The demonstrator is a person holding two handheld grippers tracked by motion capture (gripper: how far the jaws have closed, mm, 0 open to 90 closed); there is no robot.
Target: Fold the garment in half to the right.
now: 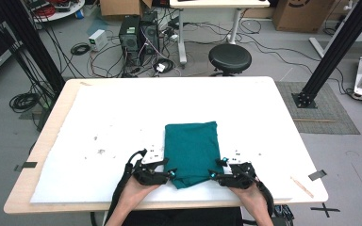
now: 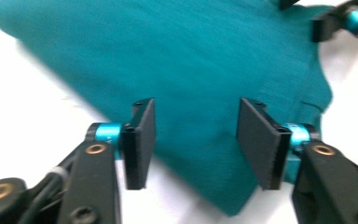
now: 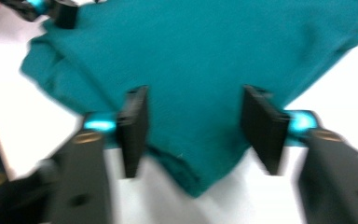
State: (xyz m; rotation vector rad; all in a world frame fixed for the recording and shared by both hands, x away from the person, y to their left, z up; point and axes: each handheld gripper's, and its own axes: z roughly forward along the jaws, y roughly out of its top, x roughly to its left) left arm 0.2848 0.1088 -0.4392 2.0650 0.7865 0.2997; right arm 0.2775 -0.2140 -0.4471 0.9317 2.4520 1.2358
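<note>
A teal cloth (image 1: 192, 150) lies folded into a rectangle on the white sheet (image 1: 122, 117) that covers the table, near the front edge. My left gripper (image 1: 172, 173) sits at the cloth's near left corner and my right gripper (image 1: 213, 175) at its near right corner. In the left gripper view the jaws of the left gripper (image 2: 196, 140) stand apart over a corner of the cloth (image 2: 191, 56), with the pads not touching it. The right gripper (image 3: 196, 130) likewise stands wide over the other corner of the cloth (image 3: 205, 46), blurred, pads off the fabric.
Beyond the far table edge are a black stool (image 1: 230, 57), computer towers (image 1: 139, 35) and loose cables on the floor. Black frame posts (image 1: 339, 47) rise at both sides. Small dark specks (image 1: 99, 150) dot the sheet left of the cloth.
</note>
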